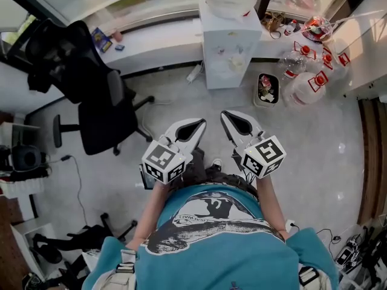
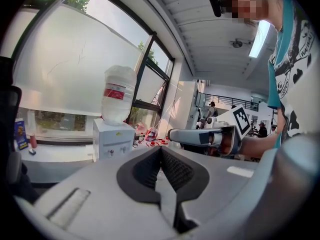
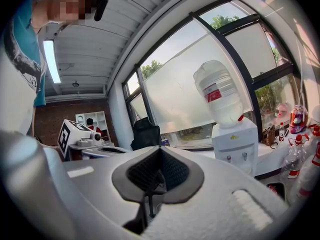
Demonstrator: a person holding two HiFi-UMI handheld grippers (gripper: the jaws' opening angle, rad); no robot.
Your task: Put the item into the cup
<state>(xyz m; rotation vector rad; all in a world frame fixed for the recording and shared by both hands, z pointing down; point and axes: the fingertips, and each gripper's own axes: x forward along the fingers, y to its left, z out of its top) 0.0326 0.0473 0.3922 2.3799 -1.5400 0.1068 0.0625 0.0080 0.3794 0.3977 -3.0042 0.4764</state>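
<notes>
Grey moulded plastic forms both tools. The left gripper (image 1: 195,125) and right gripper (image 1: 233,119) are held side by side in front of the person's waist, over a pale, glossy floor (image 1: 320,162). Each has a white marker cube (image 1: 163,161) at its near end. In the left gripper view the black ribbed pads (image 2: 177,169) meet at the tip, so the jaws are together with nothing between them. The right gripper view shows the same, with the pads closed on nothing. Neither the item nor the cup shows in any view, so where they lie cannot be told. Empty, closed jaws and no cup in sight would fit a pause before the item is fetched as well as one after it has gone in. Either way, it seems best to keep the two grippers level and apart, clear of each other. Far ahead a boxy white dispenser (image 1: 230,47) carries a clear, rounded bottle (image 2: 119,94), beside a long white surface (image 1: 163,41) under the window. A black mesh chair (image 1: 91,101) stands to the left, and clear red-capped jugs (image 1: 305,71) cluster at the far right.
</notes>
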